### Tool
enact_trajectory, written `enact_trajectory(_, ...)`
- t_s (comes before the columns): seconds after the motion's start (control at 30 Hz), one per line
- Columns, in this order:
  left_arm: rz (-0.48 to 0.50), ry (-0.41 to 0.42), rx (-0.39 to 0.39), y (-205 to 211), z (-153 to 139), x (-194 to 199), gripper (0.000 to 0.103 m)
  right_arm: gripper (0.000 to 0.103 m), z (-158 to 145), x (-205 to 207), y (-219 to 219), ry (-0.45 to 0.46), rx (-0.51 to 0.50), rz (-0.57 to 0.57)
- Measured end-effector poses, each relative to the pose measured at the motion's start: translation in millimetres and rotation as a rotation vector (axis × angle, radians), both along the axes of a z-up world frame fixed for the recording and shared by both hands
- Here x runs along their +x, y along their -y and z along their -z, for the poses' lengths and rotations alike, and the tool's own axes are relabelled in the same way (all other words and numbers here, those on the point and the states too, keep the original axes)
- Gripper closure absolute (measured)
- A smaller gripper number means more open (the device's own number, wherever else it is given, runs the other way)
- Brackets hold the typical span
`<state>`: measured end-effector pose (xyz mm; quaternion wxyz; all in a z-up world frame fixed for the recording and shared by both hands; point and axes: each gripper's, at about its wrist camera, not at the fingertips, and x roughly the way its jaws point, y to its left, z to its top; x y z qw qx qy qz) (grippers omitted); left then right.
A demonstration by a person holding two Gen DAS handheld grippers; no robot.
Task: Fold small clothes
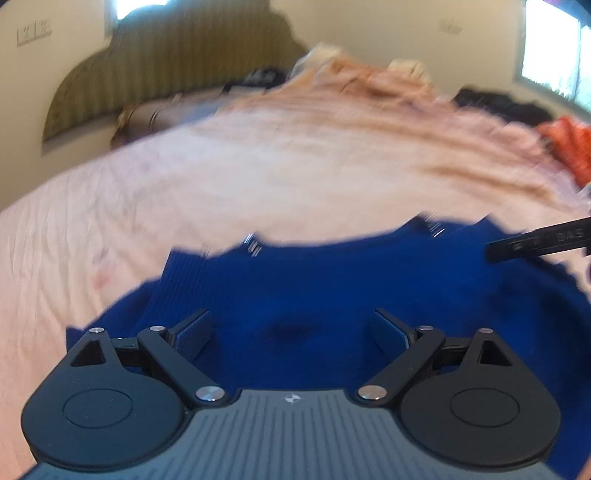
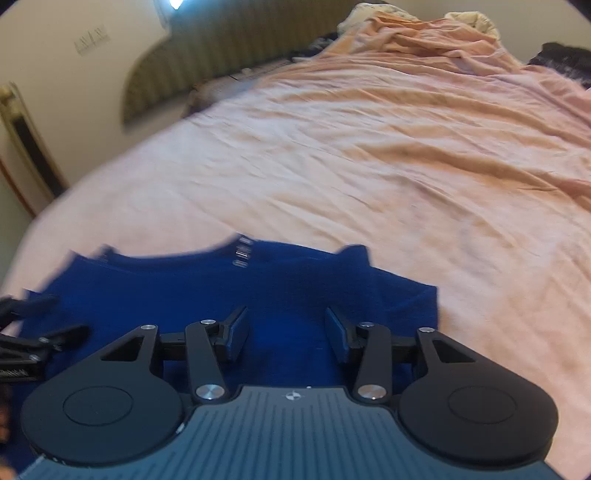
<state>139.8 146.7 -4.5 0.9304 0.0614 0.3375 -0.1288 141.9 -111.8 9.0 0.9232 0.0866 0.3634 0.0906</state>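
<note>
A small royal-blue knit garment [image 1: 332,295] lies spread on the pink bedsheet [image 1: 221,184], with its neckline and a small label at the far edge. My left gripper [image 1: 291,332] hovers over its near part, open, nothing between the fingers. A finger of the right gripper [image 1: 535,242] pokes in at the right edge. In the right wrist view the same blue garment [image 2: 184,291] lies below my right gripper [image 2: 286,334], which is open with nothing between its fingers. The left gripper [image 2: 33,343] shows at the left edge over the cloth.
The pink sheet [image 2: 406,166] is wrinkled and runs far ahead. An orange garment [image 1: 569,147] and dark clothes [image 1: 498,103] lie at the far right. A striped olive headboard [image 1: 166,66] stands against the cream wall. Bunched bedding [image 2: 406,22] sits at the far end.
</note>
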Motion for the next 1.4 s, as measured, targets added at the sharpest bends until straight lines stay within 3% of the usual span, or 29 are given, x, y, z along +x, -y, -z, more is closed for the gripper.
enact_trajectory(0.13,-0.018,0.025,-0.05,-18.3,9.8,1.0,0.004,0.062,7.0,2.0,5.8,0.061,-0.012,0.019)
enact_trajectory(0.27,-0.039,0.029,-0.009,-10.4,5.7,-2.9,0.004,0.054,4.5,-6.0,-9.4,0.088,-0.074,0.063)
enact_trajectory(0.33,-0.078,0.075,0.018,-8.0,-4.5,-22.3,0.004,0.051,-6.9,-31.7,-15.8,0.123,-0.066,0.077)
enact_trajectory(0.4,-0.052,0.127,0.006,-3.2,-17.8,-44.3,0.004,0.048,-14.9,-64.4,-21.0,0.18,-0.009,0.029)
enact_trajectory(0.5,-0.013,0.114,-0.06,2.3,-21.8,-67.8,0.004,0.047,-7.4,-89.4,-40.1,0.151,-0.084,-0.006)
enact_trajectory(0.57,-0.003,0.058,-0.046,9.9,-9.5,-69.0,0.004,0.045,7.0,-95.6,-49.8,0.12,-0.175,0.001)
enact_trajectory(0.63,-0.014,0.052,-0.004,14.2,3.0,-71.5,0.004,0.041,12.9,-110.6,-51.5,0.156,-0.208,0.013)
enact_trajectory(0.8,-0.024,0.077,0.027,10.4,-2.5,-103.4,0.004,0.032,12.8,-151.9,-46.7,0.18,-0.223,0.049)
enact_trajectory(1.0,-0.031,0.064,-0.015,5.9,6.6,-148.9,0.001,0.023,29.8,-180.8,-38.2,0.174,-0.176,0.069)
enact_trajectory(1.17,-0.048,0.073,-0.009,7.5,12.8,-151.3,0.0,0.017,24.5,-183.4,-36.7,0.152,-0.123,0.082)
enact_trajectory(1.27,-0.049,0.075,-0.004,8.7,14.9,-151.2,0.0,0.01,36.9,-187.2,-45.1,0.173,-0.182,0.055)
enact_trajectory(1.4,-0.048,0.076,-0.006,8.3,16.1,-152.2,0.0,0.008,36.8,-185.8,-45.3,0.165,-0.177,0.049)
